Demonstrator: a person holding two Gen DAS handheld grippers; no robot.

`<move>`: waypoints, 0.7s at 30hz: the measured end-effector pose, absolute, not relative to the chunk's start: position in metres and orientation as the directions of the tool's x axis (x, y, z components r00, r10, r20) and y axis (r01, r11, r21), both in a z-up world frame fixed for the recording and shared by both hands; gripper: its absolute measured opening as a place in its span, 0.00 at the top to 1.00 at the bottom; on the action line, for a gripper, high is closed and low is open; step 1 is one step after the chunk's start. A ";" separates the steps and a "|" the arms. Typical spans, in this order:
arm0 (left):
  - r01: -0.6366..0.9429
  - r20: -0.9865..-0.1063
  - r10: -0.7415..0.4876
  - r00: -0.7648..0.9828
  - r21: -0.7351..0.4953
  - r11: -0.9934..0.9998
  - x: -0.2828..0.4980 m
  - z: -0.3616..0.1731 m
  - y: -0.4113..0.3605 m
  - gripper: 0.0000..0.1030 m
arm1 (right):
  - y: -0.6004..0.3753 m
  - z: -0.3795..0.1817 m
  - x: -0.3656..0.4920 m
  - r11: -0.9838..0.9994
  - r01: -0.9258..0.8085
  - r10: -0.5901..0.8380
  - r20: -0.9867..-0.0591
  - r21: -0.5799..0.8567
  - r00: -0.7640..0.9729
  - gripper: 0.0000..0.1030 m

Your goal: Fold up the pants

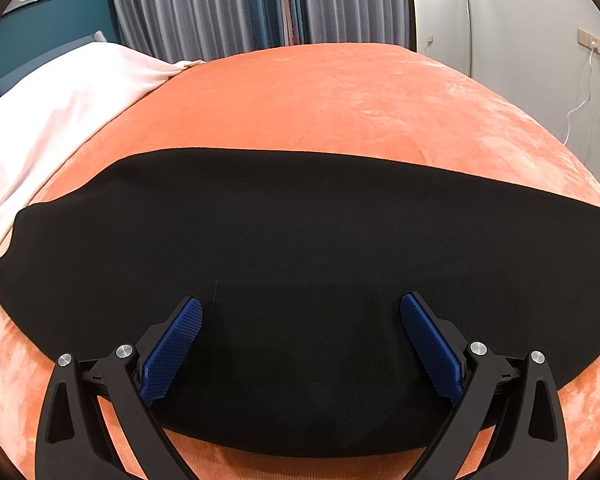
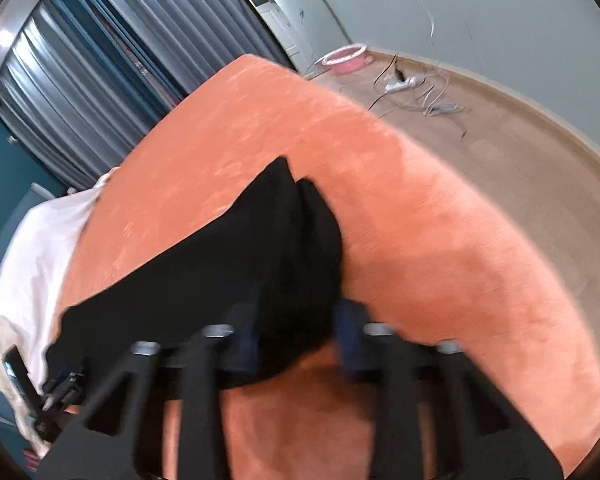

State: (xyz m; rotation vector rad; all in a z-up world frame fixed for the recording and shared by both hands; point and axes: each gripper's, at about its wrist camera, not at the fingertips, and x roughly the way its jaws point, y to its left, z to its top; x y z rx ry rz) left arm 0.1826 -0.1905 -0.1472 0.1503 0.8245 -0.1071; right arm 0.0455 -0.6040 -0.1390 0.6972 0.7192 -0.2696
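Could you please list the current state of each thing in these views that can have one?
Black fabric pants: spread flat on the orange velvet bedspread, one end lifted.
Left gripper: open, over the pants.
Right gripper: blurred, shut on the pants.
White blanket: rumpled beside the bedspread.

The black pants (image 1: pixel 300 264) are lying spread flat across the orange bed cover (image 1: pixel 320 96) in a wide, smooth band running left to right, plain and unwrinkled. In the right wrist view, one end of the pants (image 2: pixel 268 248) is rising off the cover in a bunched, doubled-over fold with two layers showing, while the remainder is trailing down toward the left.
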 end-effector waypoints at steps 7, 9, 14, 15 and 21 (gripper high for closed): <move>0.149 -0.729 -0.091 0.679 0.015 0.989 0.181 -0.140 -0.182 0.05 | -0.594 -0.132 0.043 0.709 0.488 -0.039 -0.663 0.508 0.748 0.83; 0.130 -0.706 -0.122 0.698 -0.044 0.991 0.178 -0.129 -0.170 0.05 | -0.585 -0.118 0.043 0.708 0.484 -0.046 -0.651 0.514 0.758 0.83; 0.101 -0.654 -0.129 0.746 -0.081 0.992 0.169 -0.103 -0.133 0.05 | -0.541 -0.056 0.058 0.781 0.418 -0.059 -0.612 0.463 0.788 0.83; 0.097 -0.654 -0.116 0.747 -0.066 0.993 0.170 -0.099 -0.126 0.05 | -0.527 -0.042 0.063 0.801 0.398 -0.058 -0.603 0.448 0.796 0.83; 0.087 -0.636 -0.123 0.761 -0.088 0.992 0.180 -0.072 -0.058 0.05 | -0.438 0.008 0.106 0.870 0.288 -0.011 -0.567 0.401 0.823 0.83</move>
